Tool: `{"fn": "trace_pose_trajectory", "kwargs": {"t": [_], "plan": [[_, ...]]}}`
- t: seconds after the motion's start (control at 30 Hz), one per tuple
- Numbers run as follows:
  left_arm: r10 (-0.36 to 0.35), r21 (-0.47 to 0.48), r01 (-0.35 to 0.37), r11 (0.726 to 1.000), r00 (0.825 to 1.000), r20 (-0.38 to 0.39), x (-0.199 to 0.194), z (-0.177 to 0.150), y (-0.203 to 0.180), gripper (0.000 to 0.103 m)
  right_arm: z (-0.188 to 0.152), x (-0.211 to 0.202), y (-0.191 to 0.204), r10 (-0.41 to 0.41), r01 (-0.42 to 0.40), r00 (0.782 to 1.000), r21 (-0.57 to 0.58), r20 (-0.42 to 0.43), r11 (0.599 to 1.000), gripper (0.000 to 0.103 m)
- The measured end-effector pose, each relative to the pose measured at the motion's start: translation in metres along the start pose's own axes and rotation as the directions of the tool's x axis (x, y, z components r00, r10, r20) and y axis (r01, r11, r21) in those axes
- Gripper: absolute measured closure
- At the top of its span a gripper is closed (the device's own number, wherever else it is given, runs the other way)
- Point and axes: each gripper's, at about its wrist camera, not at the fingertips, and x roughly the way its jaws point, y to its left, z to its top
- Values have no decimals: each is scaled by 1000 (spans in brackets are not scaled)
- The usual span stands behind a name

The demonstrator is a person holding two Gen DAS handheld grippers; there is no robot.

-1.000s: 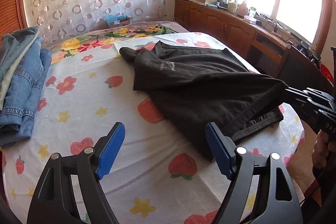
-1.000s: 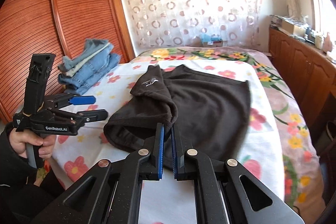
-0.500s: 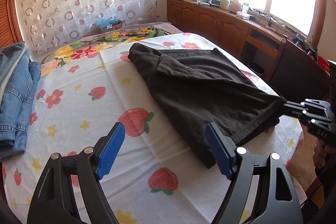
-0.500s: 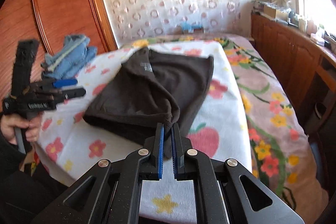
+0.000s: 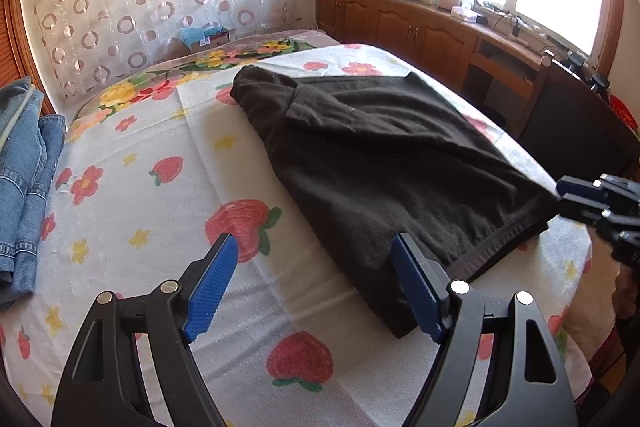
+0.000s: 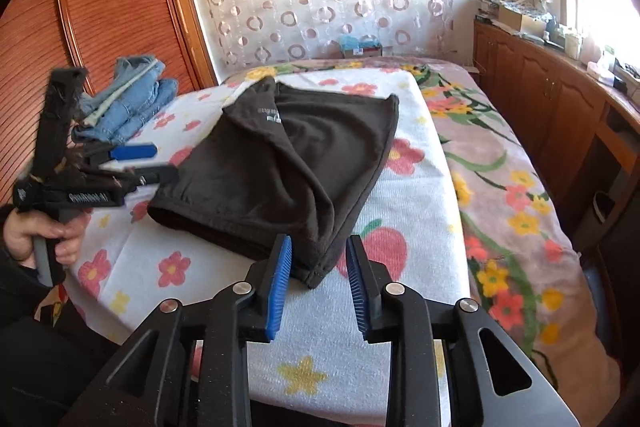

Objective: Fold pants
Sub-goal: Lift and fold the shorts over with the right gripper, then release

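Observation:
Black pants (image 5: 384, 163) lie folded on the flowered bed sheet; they also show in the right wrist view (image 6: 288, 167). My left gripper (image 5: 316, 287) is open and empty just above the sheet, its right finger beside the pants' near corner. It also shows in the right wrist view (image 6: 140, 163) at the left of the pants. My right gripper (image 6: 319, 287) is open, its blue pads on either side of the pants' near corner, which rests on the sheet. It also shows in the left wrist view (image 5: 576, 199) at the pants' right corner.
A pile of blue jeans (image 5: 20, 179) lies at the bed's left side, also seen in the right wrist view (image 6: 128, 103). Wooden cabinets (image 5: 420, 27) run under the window on the right. A wooden wardrobe (image 6: 80, 27) stands left. The bed's edge (image 6: 400, 403) is near me.
My right gripper has opened and let go of the pants' corner, which now lies on the sheet. The pants were drawn toward the near bed edge. My left gripper stayed open.

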Motion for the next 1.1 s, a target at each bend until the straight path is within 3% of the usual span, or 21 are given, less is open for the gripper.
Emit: {"fn": "trace_pose_trajectory", "kwargs": {"t": [0.23, 0.47, 0.9, 1.1], "plan": [[0, -16, -1, 1000, 1000, -19, 7, -4, 5, 23, 21, 6, -1, 19, -18, 999, -19, 44, 1000, 71], [4, -46, -3, 999, 1000, 7, -1, -1, 18, 23, 51, 41, 11, 75, -73, 996, -41, 52, 997, 71], [27, -116, -19, 993, 997, 65, -19, 5, 53, 23, 99, 124, 44, 143, -144, 990, -147, -13, 979, 71], [32, -129, -22, 991, 997, 72, -22, 3, 60, 23, 112, 159, 54, 122, -133, 990, -192, -70, 972, 77]]}}
